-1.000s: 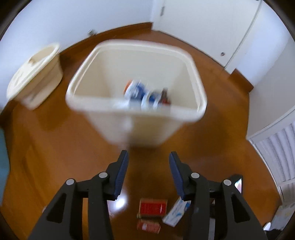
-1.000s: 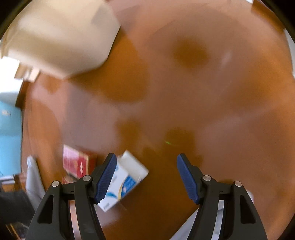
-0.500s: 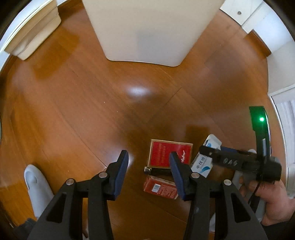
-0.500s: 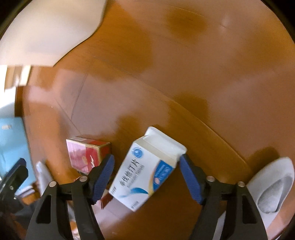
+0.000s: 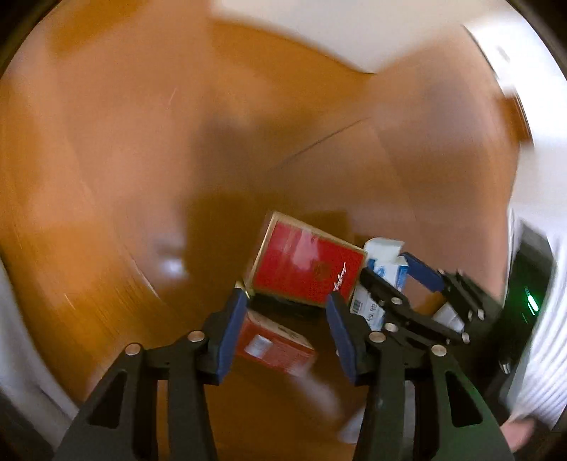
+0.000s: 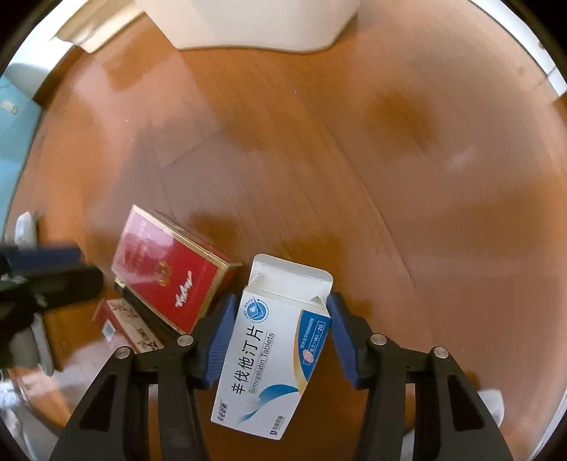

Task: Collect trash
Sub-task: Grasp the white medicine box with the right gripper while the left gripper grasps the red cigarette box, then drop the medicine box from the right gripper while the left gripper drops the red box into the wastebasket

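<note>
A white and blue tablet box [image 6: 273, 354] with an open top flap lies on the wooden floor between the fingers of my open right gripper [image 6: 280, 340]; the blue pads flank its sides. A large red box [image 6: 166, 273] leans on a small red packet [image 6: 124, 324] just left of it. In the blurred left wrist view, my open left gripper [image 5: 287, 326] hovers over the small red packet [image 5: 273, 342], with the large red box [image 5: 308, 266] just beyond its tips. The right gripper [image 5: 407, 283] and tablet box [image 5: 381, 280] show to the right there.
The cream trash bin [image 6: 248, 21] stands on the floor at the far end. A blue wall or panel [image 6: 14, 117] is at the far left. A white sock or slipper [image 6: 492, 404] shows at the lower right. The left gripper's finger [image 6: 46, 273] enters from the left.
Both grippers have dropped lower and closer to the boxes. The tablet box now sits between the right fingers, and the small red packet lies between the left fingers. Both views are nearer the floor.
</note>
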`<state>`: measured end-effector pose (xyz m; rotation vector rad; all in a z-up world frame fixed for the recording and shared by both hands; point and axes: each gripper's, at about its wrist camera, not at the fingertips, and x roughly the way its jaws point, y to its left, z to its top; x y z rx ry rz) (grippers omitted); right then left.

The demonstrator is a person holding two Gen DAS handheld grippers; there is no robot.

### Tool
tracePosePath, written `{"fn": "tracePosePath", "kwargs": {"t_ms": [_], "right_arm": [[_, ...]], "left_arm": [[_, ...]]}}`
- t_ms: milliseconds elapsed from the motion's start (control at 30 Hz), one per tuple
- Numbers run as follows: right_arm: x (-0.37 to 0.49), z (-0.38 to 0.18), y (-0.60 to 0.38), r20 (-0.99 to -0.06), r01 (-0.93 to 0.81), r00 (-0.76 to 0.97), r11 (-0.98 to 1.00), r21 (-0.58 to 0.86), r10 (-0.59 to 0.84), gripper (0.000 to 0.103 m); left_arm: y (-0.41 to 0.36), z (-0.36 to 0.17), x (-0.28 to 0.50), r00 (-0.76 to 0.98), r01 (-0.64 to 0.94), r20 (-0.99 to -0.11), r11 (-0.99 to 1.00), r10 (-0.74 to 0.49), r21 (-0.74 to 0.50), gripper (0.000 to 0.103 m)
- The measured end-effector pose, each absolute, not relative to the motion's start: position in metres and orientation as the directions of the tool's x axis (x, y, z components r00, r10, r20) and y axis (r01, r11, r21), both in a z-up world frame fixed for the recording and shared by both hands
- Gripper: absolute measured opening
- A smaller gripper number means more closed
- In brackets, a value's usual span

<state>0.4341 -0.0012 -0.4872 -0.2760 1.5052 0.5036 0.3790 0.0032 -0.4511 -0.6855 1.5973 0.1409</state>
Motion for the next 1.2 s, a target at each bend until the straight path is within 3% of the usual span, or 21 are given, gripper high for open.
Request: {"fn": "tracePosePath", "kwargs": {"t_ms": [67,133,200,333,733,800,867,1033,1200], "right_arm": [[0.438,-0.471,-0.007,-0.984,-0.498,0.076,0.861,0.104,0.162,0.053],[0.445,-0.458,-0.015,-0.975,-0.480,0.132,0.873,0.092,0.176,0.053],[0.458,-0.454,-0.032,-0.972,-0.415,0.148,0.904,0.105,0.181,0.053],[0.466,-0.464,-0.065,-0.977,-0.280,0.110,0.948,0.149,0.185,0.053],[0.465,-0.471,-0.082,-0.973,-0.251,0.124,0.955,0.159,0.194,0.054],[0.464,-0.468,-0.084,-0.973,-0.261,0.128,0.953,0.153,0.192,0.054],[0.464,-0.467,-0.082,-0.973,-0.266,0.125,0.951,0.157,0.196,0.054],[0.466,-0.456,-0.094,-0.968,-0.246,0.141,0.955,0.168,0.207,0.054],[0.488,-0.406,-0.117,-0.935,-0.192,0.253,0.960,0.203,0.248,0.054]], "left_arm": [[0.002,-0.455,0.383,0.008,-0.507,-0.958,0.825,-0.285,-0.250,0.052],[-0.011,-0.452,0.394,0.039,-0.411,-0.971,0.882,-0.235,-0.230,0.057],[-0.032,-0.451,0.405,0.037,-0.269,-0.978,0.940,-0.205,-0.208,0.081],[-0.060,-0.447,0.413,0.044,-0.063,-0.991,0.990,-0.124,-0.127,0.103],[-0.066,-0.486,0.428,-0.023,-0.094,-1.000,0.995,-0.015,-0.013,0.103],[-0.065,-0.489,0.427,-0.023,-0.108,-0.999,0.993,-0.040,-0.038,0.089],[-0.063,-0.487,0.427,-0.012,-0.123,-0.999,0.992,-0.037,-0.035,0.089],[-0.051,-0.467,0.426,0.019,-0.139,-0.997,0.987,-0.073,-0.075,0.088],[-0.019,-0.398,0.422,0.123,-0.153,-0.991,0.985,-0.058,-0.077,0.088]]}}
